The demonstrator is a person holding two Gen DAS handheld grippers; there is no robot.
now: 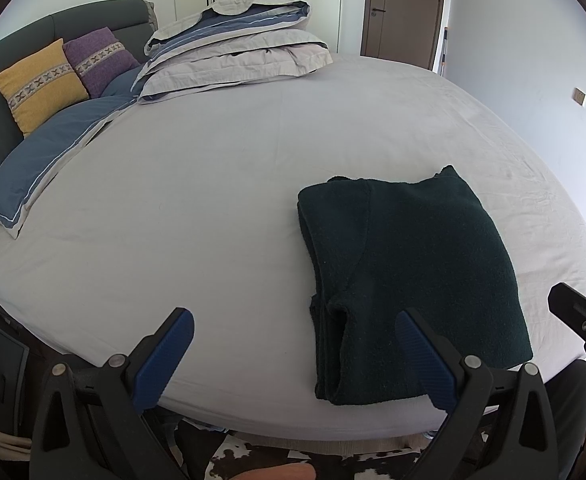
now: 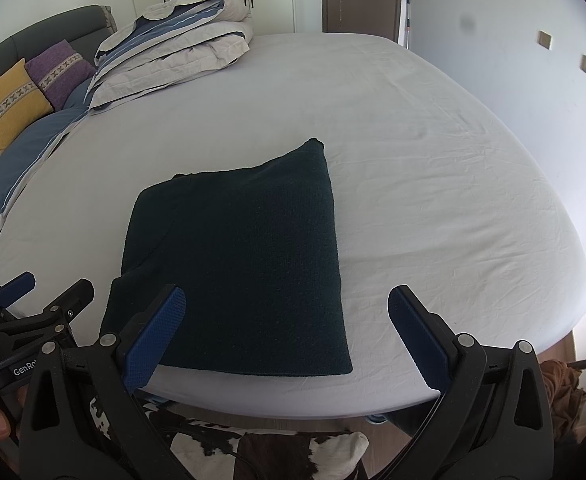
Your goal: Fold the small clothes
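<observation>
The bed [image 2: 413, 140] is taking up nearly the whole of both views, its pale sheet lying mostly smooth with light creases toward the right side. Against the dark headboard [image 1: 93, 20] a folded duvet [image 1: 233, 52] is stacked, with a blue pillow [image 1: 45, 152] lying flat in front and a yellow cushion [image 1: 39, 84] and a purple cushion [image 1: 99, 58] propped up beside it; all of these are sitting well apart from the work and nothing is being blocked by them. The garment [image 2: 237, 264], a dark green knitted piece, is lying near the front edge of the bed, already brought into a compact rectangle with layered edges showing along its left side and a folded-in sleeve showing at the front in the left view. The folding of this piece is judged to be largely done; perhaps one more halving or a squaring of the edges is left, and no other clothes are being shown. The left tongs [image 1: 295, 354] are being held wide apart just short of the garment's near-left corner, gripping nothing. The right tongs [image 2: 287, 326] are likewise being held wide and empty, hovering over the garment's near edge.
</observation>
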